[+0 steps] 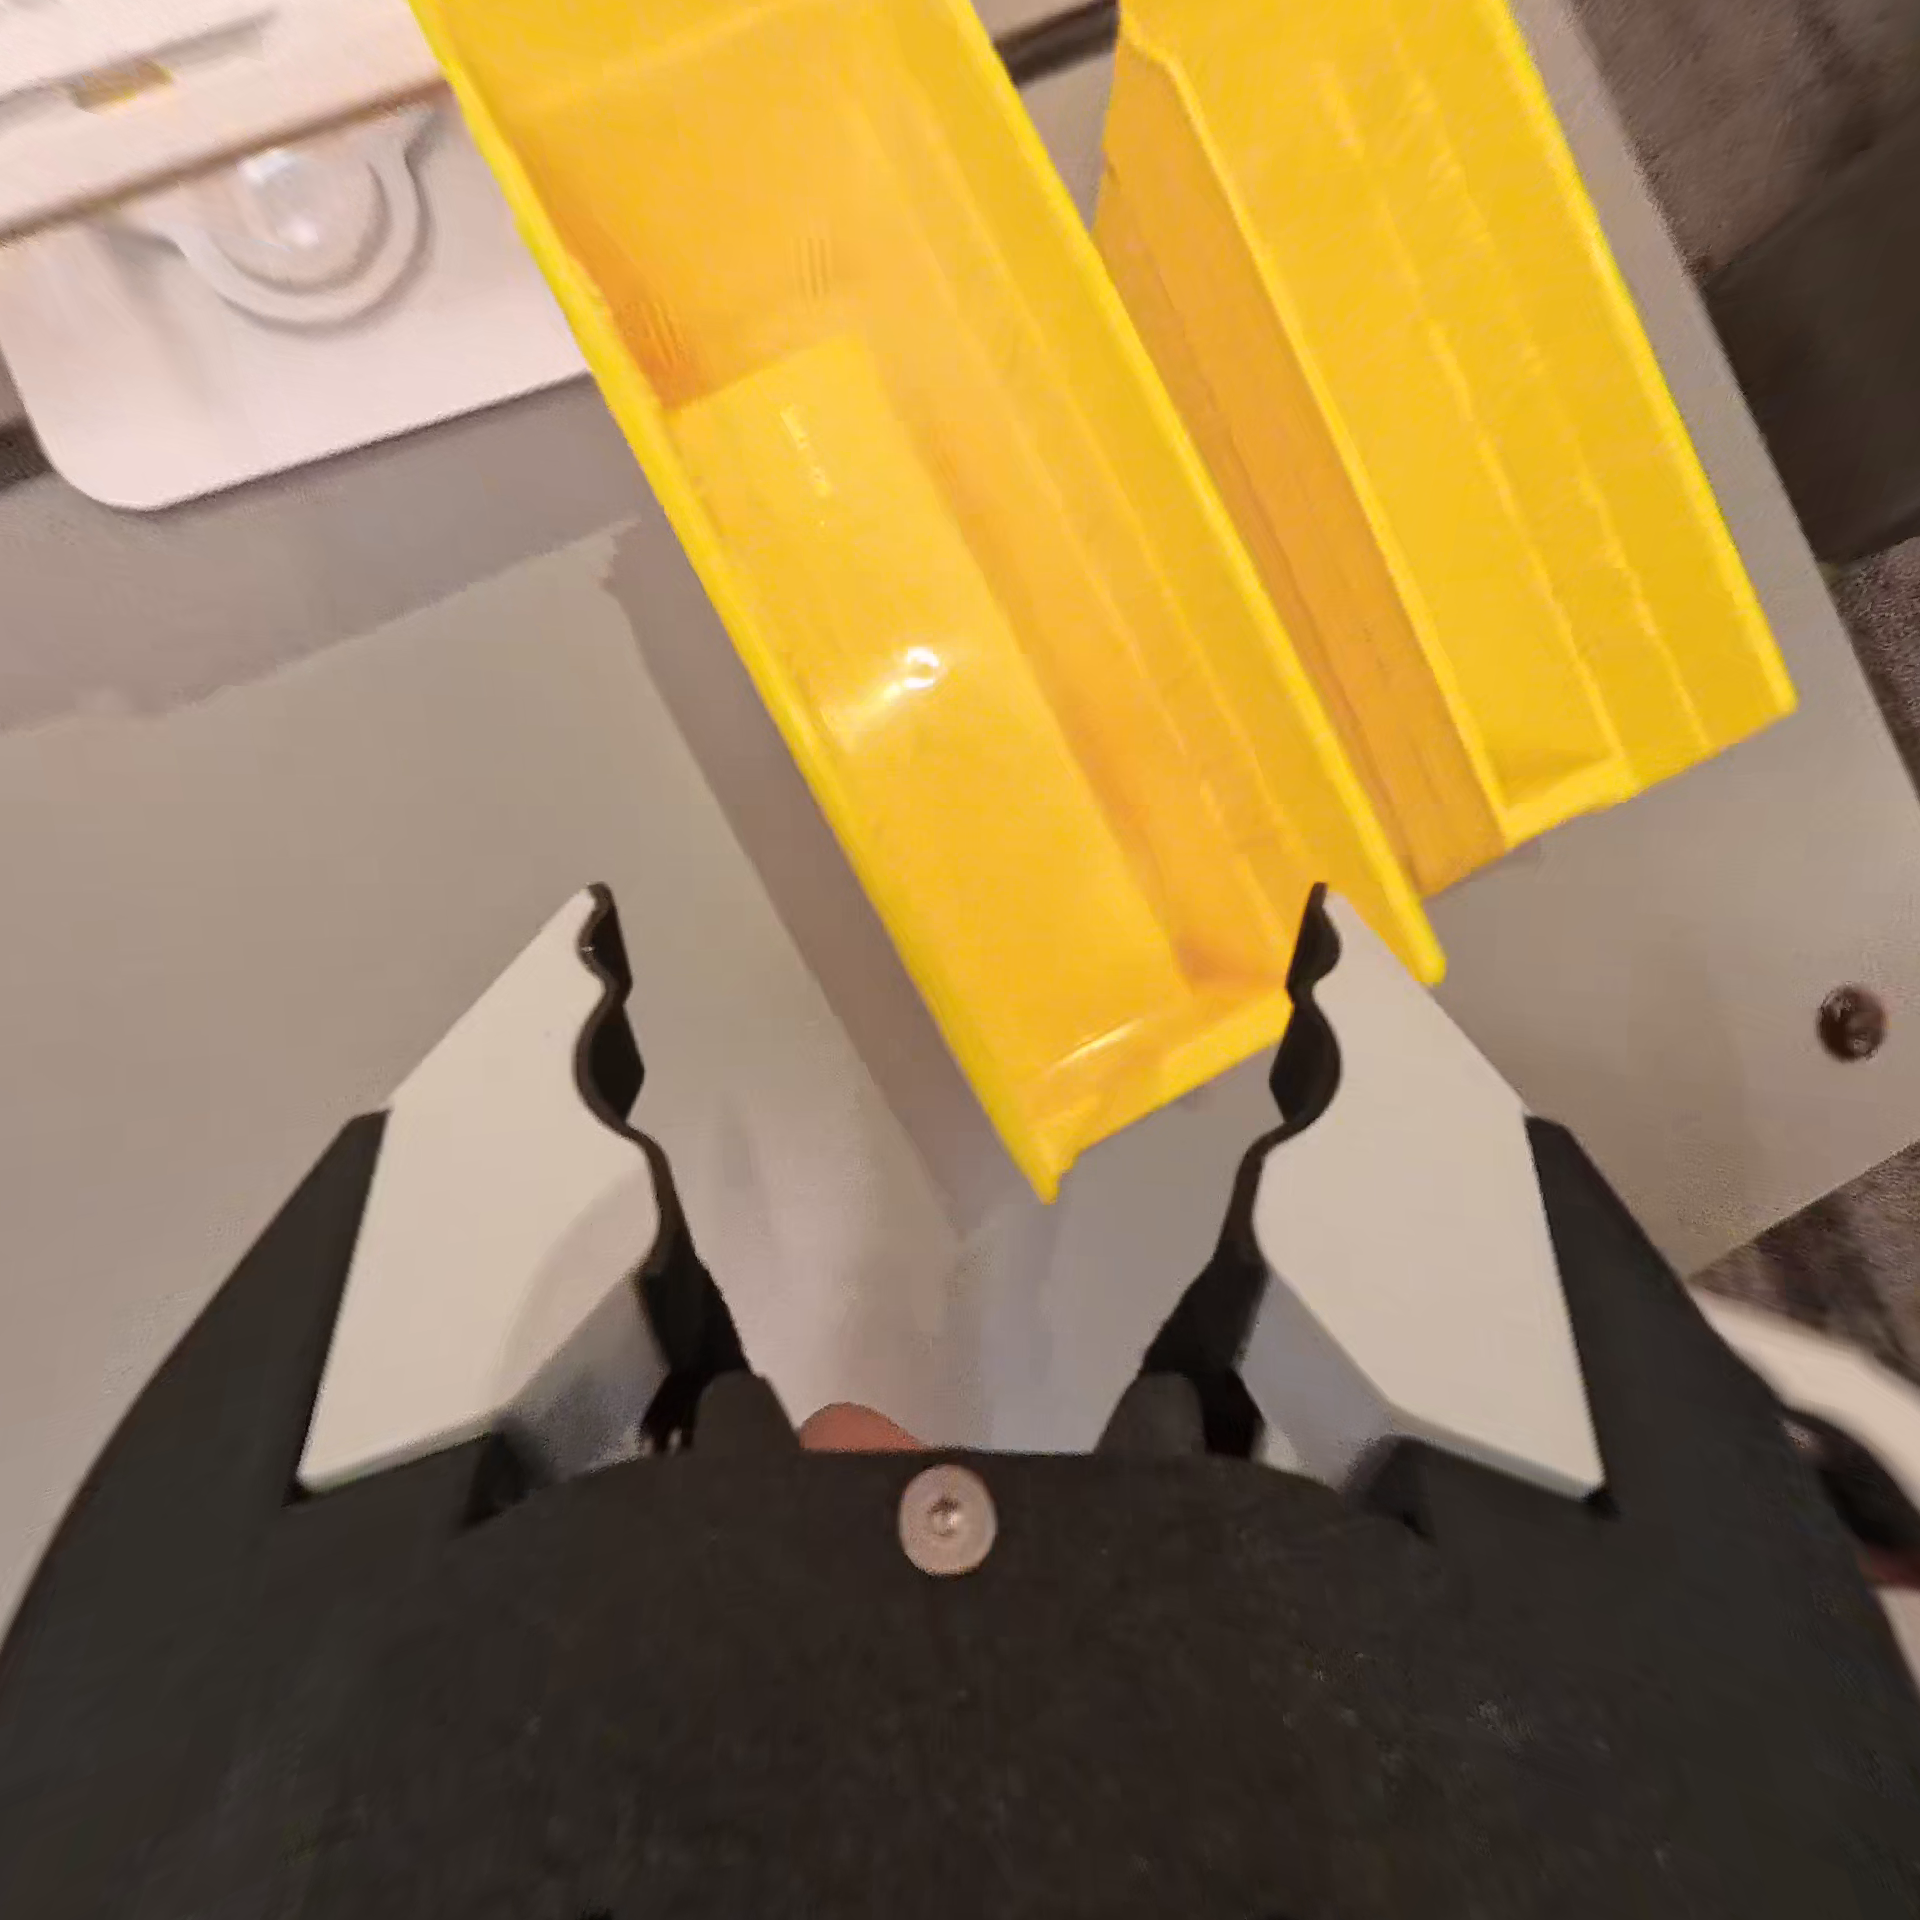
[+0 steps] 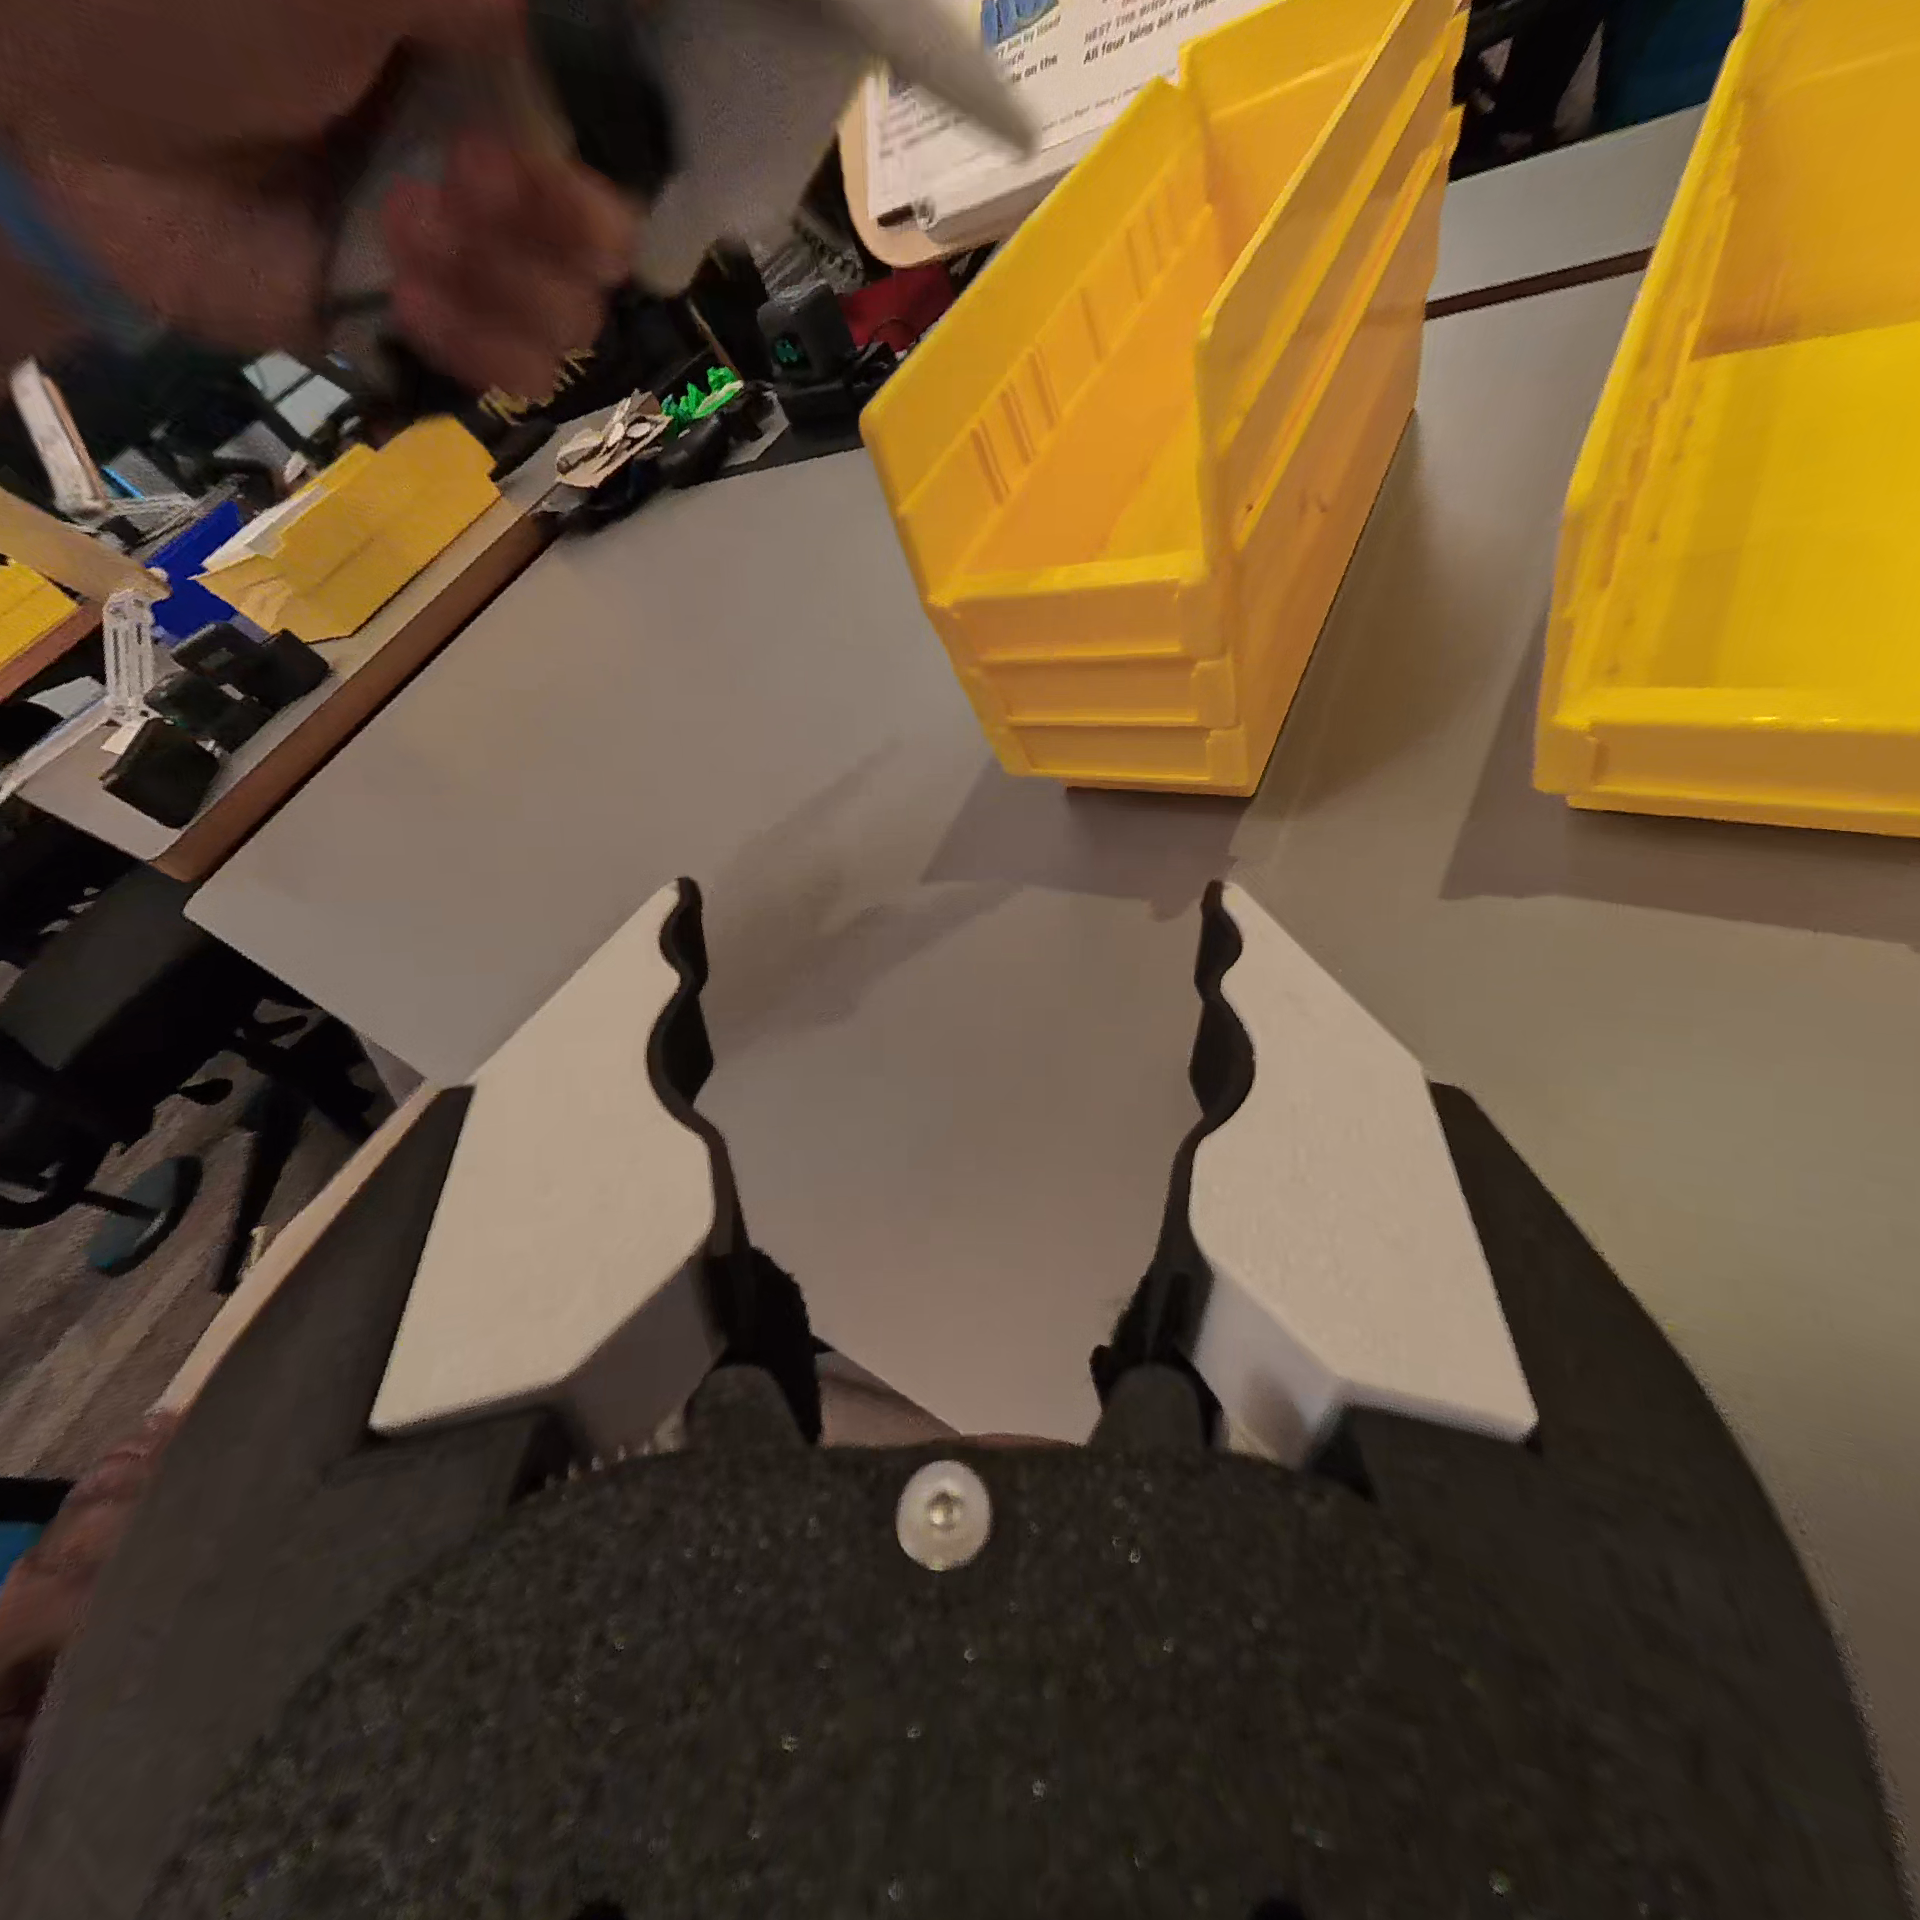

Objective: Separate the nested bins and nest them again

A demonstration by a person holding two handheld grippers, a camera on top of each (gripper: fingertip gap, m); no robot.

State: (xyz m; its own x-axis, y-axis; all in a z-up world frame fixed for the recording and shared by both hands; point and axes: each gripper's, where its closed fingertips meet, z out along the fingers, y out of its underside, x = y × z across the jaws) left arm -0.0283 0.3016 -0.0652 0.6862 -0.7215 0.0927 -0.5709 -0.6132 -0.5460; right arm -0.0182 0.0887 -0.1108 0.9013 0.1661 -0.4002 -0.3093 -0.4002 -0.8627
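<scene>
Left gripper point(image 1: 956, 914) with jaws spread wide, holding nothing, hovering above grey table point(image 1: 312, 935) and looking almost straight down; right fingertip point(image 1: 1317, 935) just at the near corner of a yellow bin stack point(image 1: 935, 623), contact impossible to judge. Right gripper point(image 2: 951, 914) likewise wide apart and empty, low over the same table point(image 2: 727, 727), pointed toward the bins and well short of them. Stack of nested yellow bins point(image 2: 1143, 499) upright ahead of right gripper, three front lips stepped one above another, long and narrow, open top facing up. Single yellow bin point(image 2: 1745, 540) to the right of the stack, apart from it, standing on its own with a strip of table between, partly cut off by the frame edge. Same pair side by side in the left wrist view, single bin point(image 1: 1475, 416) on the right. White sheet holder with a clear dome point(image 1: 281, 229) beyond the bins at the table's far edge. Blurred hand with the other gripper point(image 2: 727, 104) at the upper left of the right wrist view. Cluttered side desk point(image 2: 343, 644) with more yellow pieces to the left, office chair point(image 2: 125, 1060) below it.
</scene>
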